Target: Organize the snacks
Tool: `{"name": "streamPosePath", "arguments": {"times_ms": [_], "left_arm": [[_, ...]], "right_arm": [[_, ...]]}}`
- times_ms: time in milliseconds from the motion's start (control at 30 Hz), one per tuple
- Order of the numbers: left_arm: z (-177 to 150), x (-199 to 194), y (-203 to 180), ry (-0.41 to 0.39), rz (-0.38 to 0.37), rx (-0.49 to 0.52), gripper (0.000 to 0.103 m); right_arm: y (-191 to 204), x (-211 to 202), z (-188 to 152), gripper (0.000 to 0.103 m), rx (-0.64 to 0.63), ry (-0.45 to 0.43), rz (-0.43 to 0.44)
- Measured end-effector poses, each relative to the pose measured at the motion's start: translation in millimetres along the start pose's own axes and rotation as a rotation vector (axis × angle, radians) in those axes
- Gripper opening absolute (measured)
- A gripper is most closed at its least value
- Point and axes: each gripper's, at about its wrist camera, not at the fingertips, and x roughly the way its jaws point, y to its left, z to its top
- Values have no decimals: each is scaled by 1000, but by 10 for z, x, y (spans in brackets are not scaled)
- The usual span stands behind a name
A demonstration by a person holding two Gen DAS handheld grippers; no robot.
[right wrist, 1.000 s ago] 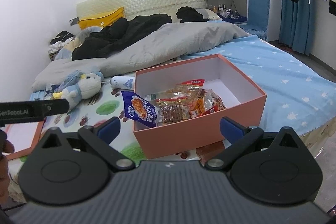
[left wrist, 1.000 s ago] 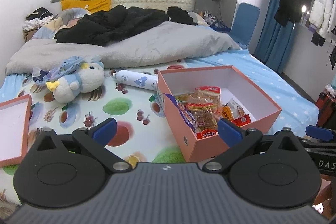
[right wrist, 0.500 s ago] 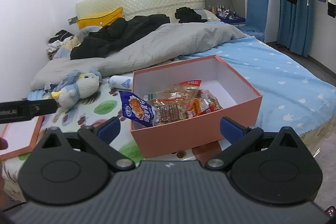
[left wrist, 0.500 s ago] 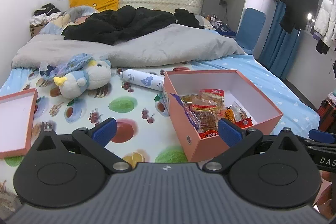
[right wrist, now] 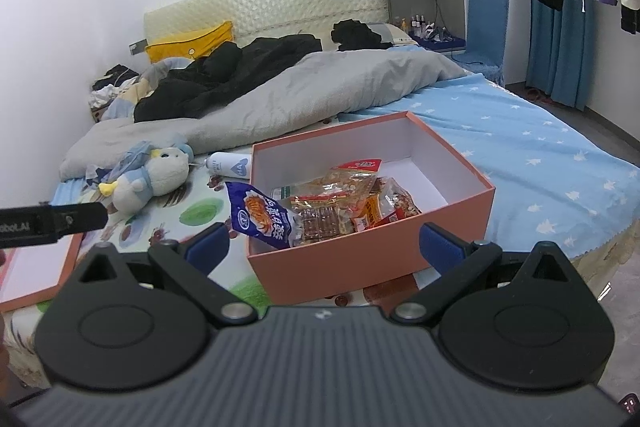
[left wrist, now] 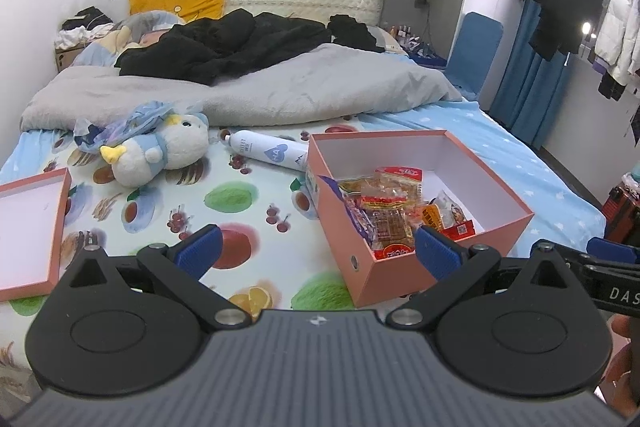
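Snacks piled in open pink box on bed, near its front edge; blue packet hanging over box's left wall. Left gripper spread wide, empty, hovering short of box; right gripper likewise wide apart, nothing held. Box lid lying well off to left; plush toy & white bottle behind.

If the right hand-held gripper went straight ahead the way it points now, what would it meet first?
Most likely the near wall of the orange box, between the open right hand-held gripper's fingers; depth is uncertain.
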Motion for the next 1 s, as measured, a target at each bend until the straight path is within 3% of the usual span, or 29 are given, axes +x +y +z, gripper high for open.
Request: {"name": "streamPosePath", "arguments": {"times_ms": [1000], "left_arm": [[-1,-60,-38,-3,-2,-7,103]], "right_arm": [[2,-39,2,103,0,-9,-2]]}}
